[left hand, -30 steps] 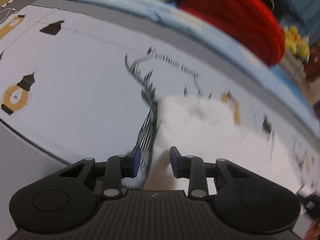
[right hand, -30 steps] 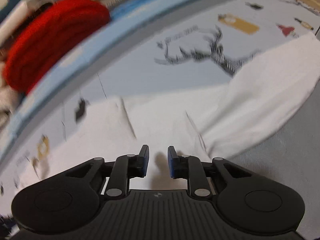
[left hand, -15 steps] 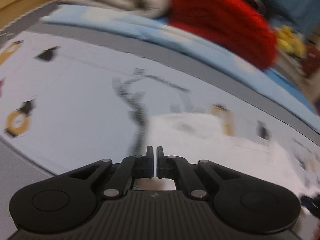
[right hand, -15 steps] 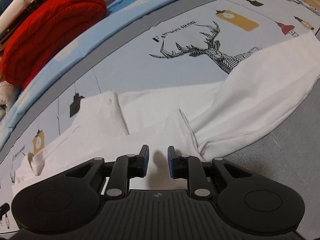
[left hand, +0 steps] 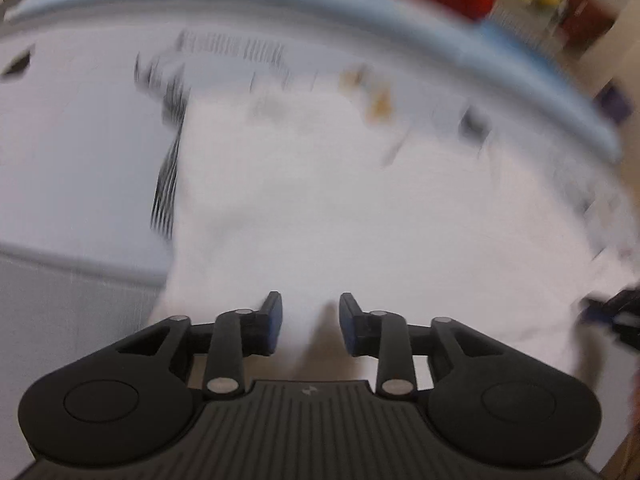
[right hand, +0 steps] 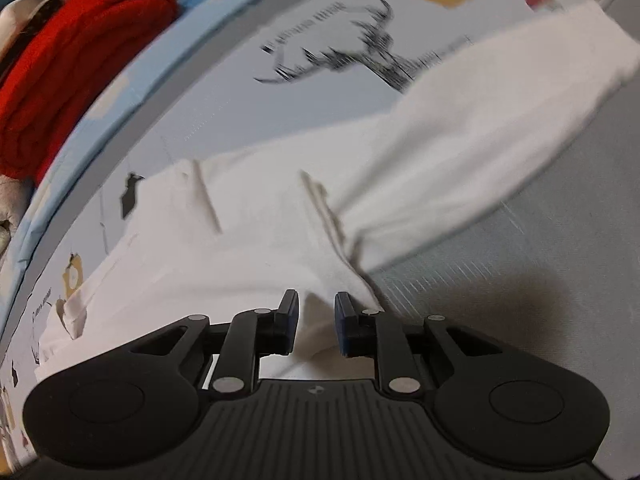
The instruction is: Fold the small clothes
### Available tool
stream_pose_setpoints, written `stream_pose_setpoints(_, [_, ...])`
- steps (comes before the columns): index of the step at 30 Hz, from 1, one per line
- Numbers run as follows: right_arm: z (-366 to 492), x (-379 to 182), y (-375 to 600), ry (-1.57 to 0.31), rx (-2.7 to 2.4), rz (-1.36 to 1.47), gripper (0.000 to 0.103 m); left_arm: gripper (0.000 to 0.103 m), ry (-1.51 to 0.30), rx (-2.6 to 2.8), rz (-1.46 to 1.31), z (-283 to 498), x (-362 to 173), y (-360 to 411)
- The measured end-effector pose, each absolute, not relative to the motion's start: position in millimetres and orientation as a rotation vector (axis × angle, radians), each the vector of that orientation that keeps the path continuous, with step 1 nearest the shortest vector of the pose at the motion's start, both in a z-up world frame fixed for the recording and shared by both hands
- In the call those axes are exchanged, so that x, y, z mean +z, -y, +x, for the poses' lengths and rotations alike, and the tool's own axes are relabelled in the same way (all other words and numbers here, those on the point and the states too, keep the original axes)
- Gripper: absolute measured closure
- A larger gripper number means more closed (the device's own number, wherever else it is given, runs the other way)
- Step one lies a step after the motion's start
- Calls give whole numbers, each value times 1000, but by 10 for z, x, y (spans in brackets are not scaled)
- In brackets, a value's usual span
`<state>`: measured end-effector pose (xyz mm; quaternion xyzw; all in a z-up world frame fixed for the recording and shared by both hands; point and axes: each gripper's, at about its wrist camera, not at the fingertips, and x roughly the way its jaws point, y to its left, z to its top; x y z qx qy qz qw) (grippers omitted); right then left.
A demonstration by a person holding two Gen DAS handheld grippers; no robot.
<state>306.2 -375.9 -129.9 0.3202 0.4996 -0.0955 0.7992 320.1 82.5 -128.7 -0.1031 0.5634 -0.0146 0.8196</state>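
Note:
A small white long-sleeved garment (right hand: 260, 240) lies flat on a printed sheet, one sleeve (right hand: 480, 128) stretched to the upper right. My right gripper (right hand: 316, 316) hangs over the garment's near edge by the armpit seam; its jaws stand a little apart, with white cloth showing in the gap and the pads not pressing. The left wrist view is blurred by motion. In it the same white garment (left hand: 320, 200) fills the middle. My left gripper (left hand: 310, 320) is over its near edge, jaws opening, with cloth below the gap and nothing gripped.
The sheet has a black deer print (right hand: 360, 52) and a grey band (right hand: 560, 260) along the near side. A red knitted item (right hand: 72, 80) lies at the back left past a blue border. A dark blurred object (left hand: 616, 316) shows at the left view's right edge.
The left gripper's jaws shut half a second ago and have opened again, and it has slid right over the white garment. The right gripper moved a little closer to the garment's near edge.

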Motion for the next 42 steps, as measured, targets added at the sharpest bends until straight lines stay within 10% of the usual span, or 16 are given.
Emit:
stream_pose_setpoints(38, [2690,-1759,6439,-629,-622,1084,74,48,-1054,-125,-98,2986,-960,-319])
stream_pose_setpoints(42, [2759,-1718,6370,-619,-665,1000,97,48,-1045,-123,-107,2982,-934,-355])
